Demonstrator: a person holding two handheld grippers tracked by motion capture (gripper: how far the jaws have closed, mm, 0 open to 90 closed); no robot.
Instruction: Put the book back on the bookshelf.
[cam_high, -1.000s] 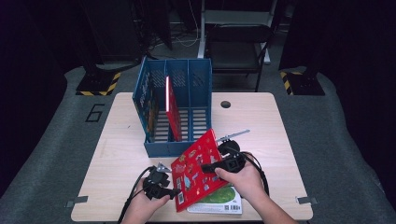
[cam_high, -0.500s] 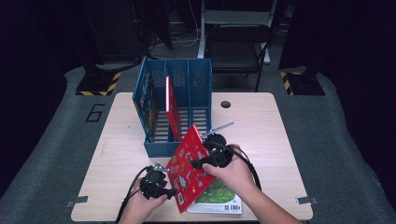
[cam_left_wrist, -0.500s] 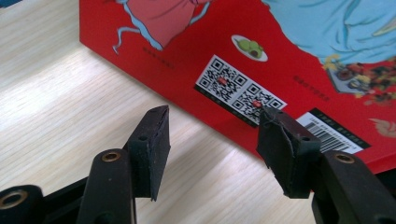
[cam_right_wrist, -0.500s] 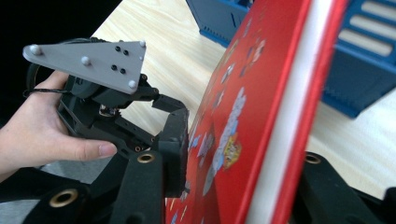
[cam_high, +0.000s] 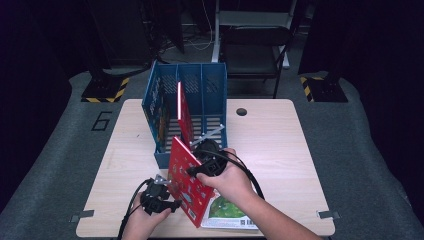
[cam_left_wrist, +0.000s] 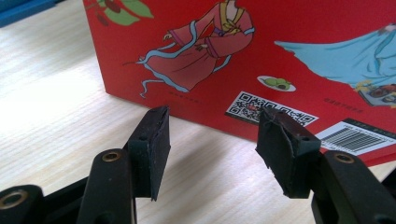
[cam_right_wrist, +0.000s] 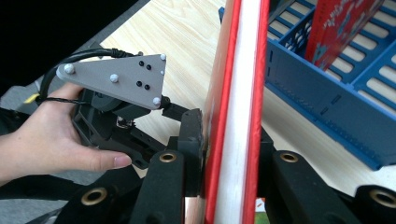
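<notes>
Left gripper (cam_left_wrist: 212, 142): two black jaws parted with bare table (cam_left_wrist: 60, 107) between them, aimed at the lower edge of a red book (cam_left_wrist: 289, 56) standing just beyond, its cover bearing a robed figure, a QR code and a barcode.

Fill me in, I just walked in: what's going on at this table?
A person is filing books into a blue rack. The right gripper is clamped on a red book, holding it on edge just in front of the rack. The left gripper is open beside the book's cover, not gripping it. One red book already stands in the rack, and a green book lies flat on the table.
</notes>
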